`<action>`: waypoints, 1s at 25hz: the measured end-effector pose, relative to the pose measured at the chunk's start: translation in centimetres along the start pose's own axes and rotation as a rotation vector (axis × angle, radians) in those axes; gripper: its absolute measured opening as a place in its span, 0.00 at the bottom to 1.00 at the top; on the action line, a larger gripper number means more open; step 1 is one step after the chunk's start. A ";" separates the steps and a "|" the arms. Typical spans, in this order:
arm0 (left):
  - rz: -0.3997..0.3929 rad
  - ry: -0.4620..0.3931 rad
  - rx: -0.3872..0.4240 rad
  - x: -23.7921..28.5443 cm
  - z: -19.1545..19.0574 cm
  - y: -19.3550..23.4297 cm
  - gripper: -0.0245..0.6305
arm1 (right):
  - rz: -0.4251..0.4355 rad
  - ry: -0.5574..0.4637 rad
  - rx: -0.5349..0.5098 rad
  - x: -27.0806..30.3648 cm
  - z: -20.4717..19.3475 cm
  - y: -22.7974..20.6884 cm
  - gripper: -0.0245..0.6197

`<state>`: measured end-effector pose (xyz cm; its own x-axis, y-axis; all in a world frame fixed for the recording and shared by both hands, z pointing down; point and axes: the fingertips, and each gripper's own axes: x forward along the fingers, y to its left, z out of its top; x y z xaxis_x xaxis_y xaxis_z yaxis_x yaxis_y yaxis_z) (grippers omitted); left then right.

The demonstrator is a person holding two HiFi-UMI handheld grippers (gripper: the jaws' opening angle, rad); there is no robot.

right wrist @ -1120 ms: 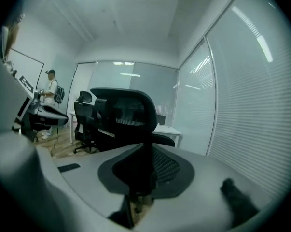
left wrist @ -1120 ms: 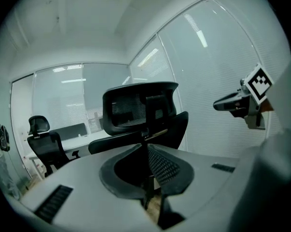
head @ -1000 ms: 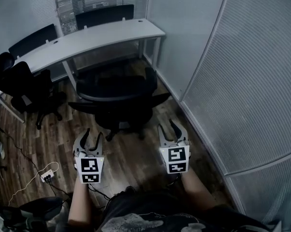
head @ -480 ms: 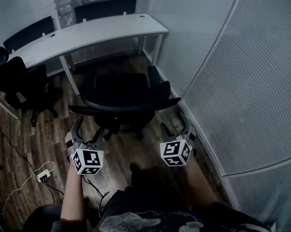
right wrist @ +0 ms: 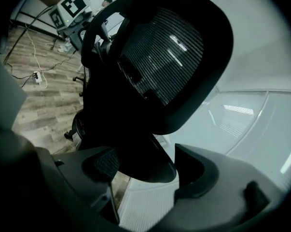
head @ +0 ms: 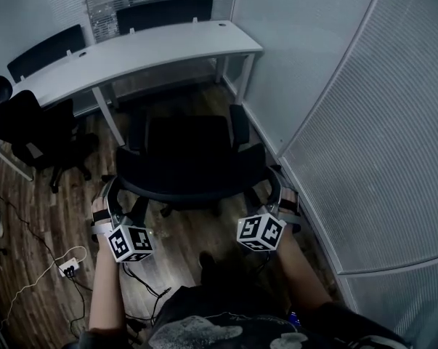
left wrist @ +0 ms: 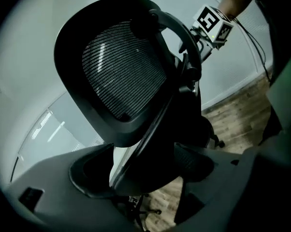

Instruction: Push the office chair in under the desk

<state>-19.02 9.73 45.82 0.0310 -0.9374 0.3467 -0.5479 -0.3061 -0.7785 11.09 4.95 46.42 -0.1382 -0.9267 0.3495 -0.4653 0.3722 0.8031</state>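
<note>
The left gripper (left wrist: 143,168) and right gripper (right wrist: 150,168), jaws just opened wide, are placed astride the top rim of the chair (head: 189,158), apparently not yet pressed on it. The chair is parked just short of the desk (head: 131,53). It is judged free-rolling on casters; the stiff rim is best gripped.

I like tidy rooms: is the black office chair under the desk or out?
Out. The office chair stands in front of the desk, its whole seat visible.
</note>
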 end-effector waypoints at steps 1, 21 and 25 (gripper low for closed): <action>0.005 0.009 0.010 0.4 -0.2 0.2 0.61 | 0.005 0.008 -0.017 0.5 0.0 0.1 0.53; -0.019 0.143 0.073 5.8 -1.6 1.5 0.47 | 0.056 0.052 -0.065 6.2 0.7 -0.9 0.52; -0.018 0.171 0.060 8.1 -1.5 2.1 0.47 | 0.072 0.054 -0.059 8.6 0.9 -1.6 0.52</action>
<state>-21.17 1.71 47.74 -0.1053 -0.8915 0.4406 -0.4972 -0.3365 -0.7997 9.88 -3.62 47.70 -0.1211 -0.8941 0.4312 -0.4036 0.4412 0.8015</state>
